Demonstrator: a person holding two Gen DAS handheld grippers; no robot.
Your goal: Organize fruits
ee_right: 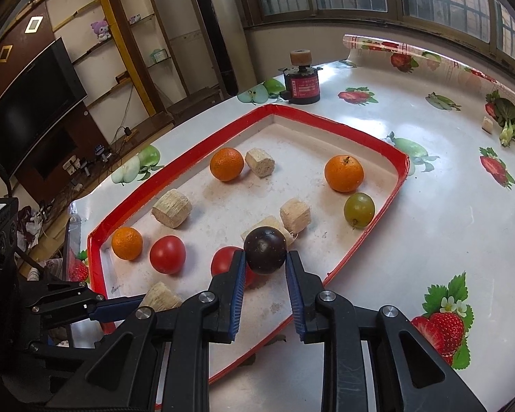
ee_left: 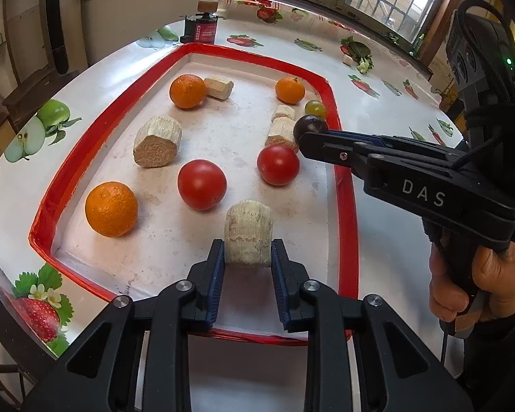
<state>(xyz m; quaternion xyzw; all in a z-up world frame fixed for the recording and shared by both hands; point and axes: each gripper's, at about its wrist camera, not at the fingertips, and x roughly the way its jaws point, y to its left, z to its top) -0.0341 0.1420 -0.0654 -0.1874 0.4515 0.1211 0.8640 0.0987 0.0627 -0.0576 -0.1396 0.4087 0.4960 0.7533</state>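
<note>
A red-rimmed white tray (ee_left: 346,185) (ee_right: 400,171) holds three oranges (ee_left: 111,208) (ee_right: 344,173), two tomatoes (ee_left: 202,184) (ee_right: 167,254), a green grape (ee_left: 315,108) (ee_right: 359,210) and several beige fibre blocks (ee_left: 157,140) (ee_right: 172,208). My left gripper (ee_left: 248,257) is shut on a beige block (ee_left: 248,233) over the tray's near side. My right gripper (ee_right: 265,267) is shut on a dark purple fruit (ee_right: 265,250), also seen in the left wrist view (ee_left: 309,126), above the tray near its right rim.
The table (ee_left: 388,274) (ee_right: 446,233) wears a fruit-printed cloth. A small red-labelled motor with a block on top (ee_left: 202,24) (ee_right: 304,80) stands beyond the tray. A small beige piece (ee_right: 487,124) lies at the far right. Windows run behind.
</note>
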